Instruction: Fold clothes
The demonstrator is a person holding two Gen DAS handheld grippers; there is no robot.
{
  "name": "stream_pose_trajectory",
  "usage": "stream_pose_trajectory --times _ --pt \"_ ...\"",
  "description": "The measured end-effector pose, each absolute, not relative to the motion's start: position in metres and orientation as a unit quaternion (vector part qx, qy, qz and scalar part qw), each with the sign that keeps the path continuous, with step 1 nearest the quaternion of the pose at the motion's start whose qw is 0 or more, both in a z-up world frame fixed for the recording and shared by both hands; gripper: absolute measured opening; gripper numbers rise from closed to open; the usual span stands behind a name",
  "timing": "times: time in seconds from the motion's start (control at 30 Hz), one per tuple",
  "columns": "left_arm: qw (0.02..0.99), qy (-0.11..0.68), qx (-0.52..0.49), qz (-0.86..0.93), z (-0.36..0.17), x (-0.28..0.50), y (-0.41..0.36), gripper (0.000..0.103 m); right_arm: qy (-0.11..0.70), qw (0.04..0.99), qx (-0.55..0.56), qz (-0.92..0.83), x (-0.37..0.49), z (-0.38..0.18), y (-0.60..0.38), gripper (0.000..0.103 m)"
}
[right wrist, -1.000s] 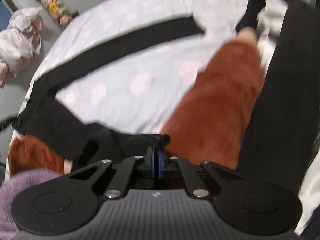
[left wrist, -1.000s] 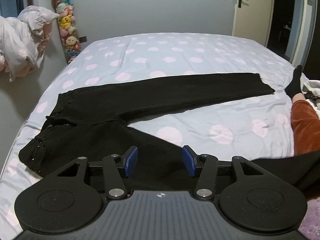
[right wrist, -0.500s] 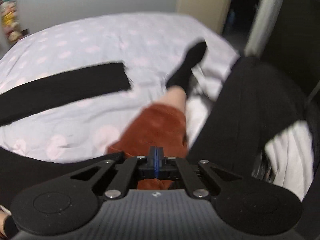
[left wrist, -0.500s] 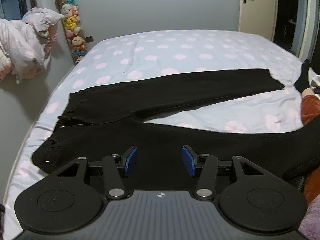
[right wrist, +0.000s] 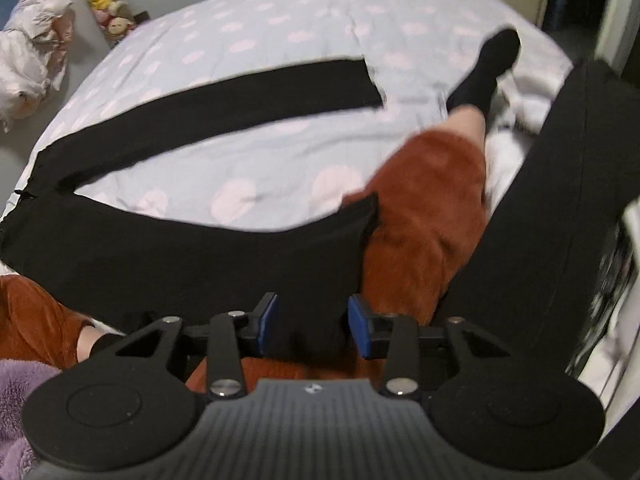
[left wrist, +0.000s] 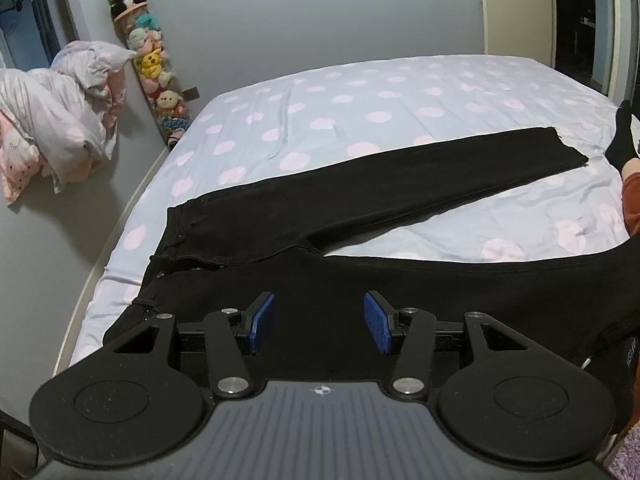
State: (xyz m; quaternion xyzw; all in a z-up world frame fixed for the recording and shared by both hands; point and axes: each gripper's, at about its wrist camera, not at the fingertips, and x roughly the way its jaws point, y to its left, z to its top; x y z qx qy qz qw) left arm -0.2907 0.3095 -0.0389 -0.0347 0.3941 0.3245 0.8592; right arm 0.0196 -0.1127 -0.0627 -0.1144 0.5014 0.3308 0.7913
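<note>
Bed (left wrist: 400,92): pale blue sheet with pink spots, filling most of both views.

Trousers (left wrist: 360,196): black, laid flat on the bed. Waistband near the bed's left edge. Far leg runs straight across toward the right edge, hem (left wrist: 560,148) raw-cut, flat on the sheet. Near leg lies along the near edge, running rightward; its end (right wrist: 352,220) is draped over the person's leg (right wrist: 424,208) in rust-coloured fabric. A wedge of bare sheet shows between the two legs.

Left gripper (left wrist: 320,322): blue pads spread wide, nothing between them; it hovers over the near trouser leg, close to the seat of the garment. Whether it touches the cloth cannot be told.

Right gripper (right wrist: 312,322): pads apart, with the black cloth of the near leg's end lying between them; the pads do not appear to press it. This view is blurred.

Person: seated at the near right corner of the bed, one leg stretched out across it, black sock (right wrist: 488,68) near the right edge, just beside the far hem.

Bedding pile (left wrist: 56,108): white and pink, crumpled, on the floor off the bed's left edge.

Plush toys (left wrist: 152,64): stacked in a column against the wall at the far left corner, a panda on top.

Door (left wrist: 516,12): cream, beyond the bed's far right corner.
</note>
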Motion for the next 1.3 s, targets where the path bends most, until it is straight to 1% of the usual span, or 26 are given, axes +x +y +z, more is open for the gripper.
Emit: stream_pose_trajectory --times 0.07,0.1,0.13,0.2,0.3,0.33,0.43,0.5,0.63,0.7,0.73,0.77,0.9,0.97,1.07,1.17,1.23,1.3 --pt "0.857 0.397 -0.033 0.326 -0.041 -0.290 0.310 0.058 0.525 0.784 -0.090 0.319 0.022 -0.076 -0.116 0.041" --pt "0.856 0.399 -0.032 0.326 -0.041 -0.290 0.311 0.058 0.534 0.782 -0.077 0.312 0.023 -0.083 -0.119 0.037" --pt "0.856 0.400 -0.031 0.325 -0.041 -0.291 0.314 0.058 0.527 0.786 -0.078 0.314 0.021 -0.083 -0.120 0.019" --pt "0.856 0.403 -0.030 0.323 -0.041 -0.292 0.318 0.058 0.512 0.793 -0.081 0.320 0.018 -0.083 -0.120 0.018" --pt "0.855 0.408 -0.029 0.319 -0.041 -0.294 0.325 0.058 0.488 0.802 -0.082 0.334 0.010 -0.059 -0.123 0.014" --pt "0.855 0.409 -0.028 0.318 -0.042 -0.295 0.327 0.058 0.480 0.808 -0.087 0.331 0.009 -0.051 -0.126 0.007" --pt "0.854 0.413 -0.027 0.314 -0.042 -0.296 0.334 0.058 0.465 0.819 -0.095 0.322 0.008 -0.032 -0.134 0.006" --pt "0.854 0.416 -0.026 0.312 -0.042 -0.298 0.338 0.058 0.480 0.814 -0.102 0.310 0.010 -0.040 -0.140 0.006" --pt "0.850 0.425 -0.023 0.311 -0.042 -0.303 0.350 0.058 0.535 0.784 -0.128 0.288 0.009 -0.082 -0.140 0.006" --pt "0.844 0.431 -0.015 0.318 -0.041 -0.308 0.358 0.058 0.547 0.774 -0.151 0.282 0.005 -0.094 -0.139 0.005" --pt "0.842 0.434 -0.010 0.321 -0.041 -0.310 0.362 0.058 0.550 0.770 -0.161 0.281 0.004 -0.097 -0.140 0.001" --pt "0.839 0.436 -0.005 0.325 -0.040 -0.312 0.366 0.058 0.554 0.767 -0.176 0.273 0.002 -0.097 -0.140 0.000" --pt "0.831 0.442 0.018 0.339 -0.036 -0.317 0.383 0.058 0.525 0.771 -0.222 0.285 -0.001 -0.074 -0.134 0.000" --pt "0.826 0.447 0.032 0.342 -0.037 -0.319 0.389 0.058 0.497 0.773 -0.236 0.316 -0.006 -0.057 -0.122 0.005" --pt "0.817 0.460 0.060 0.342 -0.043 -0.324 0.395 0.058 0.451 0.760 -0.295 0.363 -0.022 -0.049 -0.093 0.006" --pt "0.808 0.472 0.087 0.342 -0.049 -0.329 0.401 0.058 0.395 0.731 -0.380 0.407 -0.039 -0.053 -0.064 0.019" --pt "0.801 0.480 0.105 0.342 -0.053 -0.332 0.405 0.058 0.361 0.701 -0.436 0.434 -0.048 -0.060 -0.047 0.033" --pt "0.796 0.488 0.116 0.339 -0.060 -0.339 0.412 0.058 0.340 0.664 -0.483 0.458 -0.054 -0.067 -0.033 0.035"
